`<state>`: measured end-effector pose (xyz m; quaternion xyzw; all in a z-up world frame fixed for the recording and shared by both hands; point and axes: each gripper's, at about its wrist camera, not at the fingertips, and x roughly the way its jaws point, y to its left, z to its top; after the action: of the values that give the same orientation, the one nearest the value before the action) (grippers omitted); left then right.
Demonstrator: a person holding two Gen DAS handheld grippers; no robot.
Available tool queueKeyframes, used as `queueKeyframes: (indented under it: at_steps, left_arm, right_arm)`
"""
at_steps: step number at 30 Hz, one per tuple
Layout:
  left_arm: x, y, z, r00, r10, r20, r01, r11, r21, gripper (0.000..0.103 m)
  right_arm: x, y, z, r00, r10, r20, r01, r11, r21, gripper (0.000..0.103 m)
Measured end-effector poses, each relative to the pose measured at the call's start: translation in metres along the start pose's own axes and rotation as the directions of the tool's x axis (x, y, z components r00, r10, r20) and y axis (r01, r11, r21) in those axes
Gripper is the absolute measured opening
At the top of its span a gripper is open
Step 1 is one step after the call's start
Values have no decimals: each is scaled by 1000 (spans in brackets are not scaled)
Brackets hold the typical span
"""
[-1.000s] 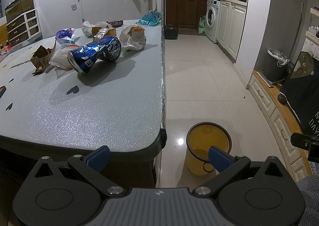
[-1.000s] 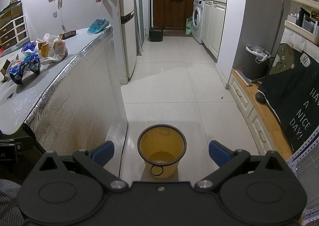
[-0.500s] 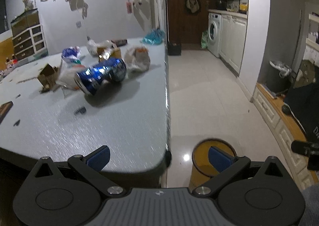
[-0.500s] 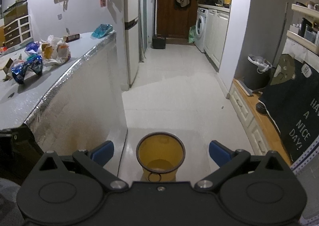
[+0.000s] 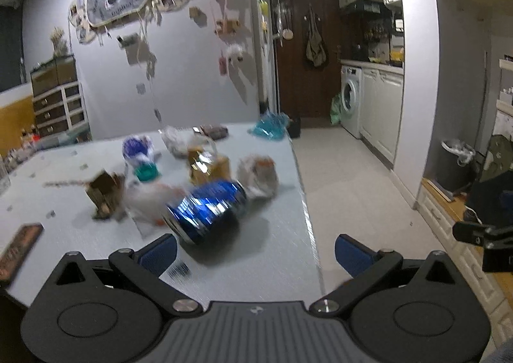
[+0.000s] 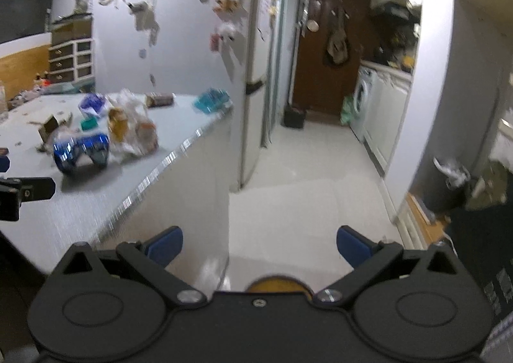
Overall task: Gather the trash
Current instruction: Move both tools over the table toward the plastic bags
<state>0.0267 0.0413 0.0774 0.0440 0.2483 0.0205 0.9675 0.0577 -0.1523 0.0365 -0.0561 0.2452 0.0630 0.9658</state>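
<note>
The crushed blue can (image 5: 206, 210) lies on its side on the grey worktop (image 5: 272, 254), just ahead of the left tool (image 5: 255, 251), at about 11 o'clock from the midpoint of its spread fingers. Its long axis runs from 8 to 2 o'clock, with the near end close to the left fingertip. That tool is wide open and holds nothing.

Around the can sit other scraps: a white plastic bag (image 5: 150, 199) touching it at 9 o'clock, a torn cardboard piece (image 5: 104, 191) farther out, and a crumpled wrapper (image 5: 258, 175) at 1 o'clock.

The right tool (image 6: 259, 247) is also spread open and empty, off the worktop over the floor, with the can (image 6: 80, 151) well away at 10 o'clock. So the left is clearly nearer.

The worktop edge (image 5: 309, 225) runs at 3 o'clock of the can, leaving bare surface for an approach. A yellow bin (image 6: 277, 284) shows only as a sliver below the right tool.
</note>
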Motion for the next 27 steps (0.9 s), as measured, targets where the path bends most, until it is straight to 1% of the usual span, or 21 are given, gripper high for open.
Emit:
queueKeyframes:
  at_steps: [4,6,8,11,13,16,18,23,27]
  left_arm:
    - [8,24,19,999,46,25,-46,999,-4,103]
    - [15,37,28,998,65,20,-65,998,-12,103]
    - [24,49,37,996,88,-2,-88,996,-29,103]
    - [43,74,52,996,77,-34,-79,994,-68,103]
    - [59,90,61,995,77,-62,-82,993,-82,103]
    - [83,113,73,991,100,-89,-109,989,-102,103]
    - [99,124,81,990,99,-96,-108,989,-99,103]
    - [138,138,95,985,66,-161,-84,991,-108,103]
    - [167,141,93,976,33,-214,-53,995,-84,103]
  right_arm:
    - [20,14,27,997,61,48,-60,998,-16,103]
    - [32,20,40,993,96,76,-96,995,0,103]
    - [43,25,53,985,132,108,-135,991,19,103]
    - [65,35,70,972,187,142,-193,981,26,103]
    - [83,43,80,963,228,146,-233,972,18,103]
    - [108,55,94,954,251,163,-261,964,45,103]
    - [120,61,99,951,251,179,-268,961,72,103]
    - [158,66,103,947,289,142,-307,943,127,103]
    - [183,66,100,924,363,118,-378,914,145,103]
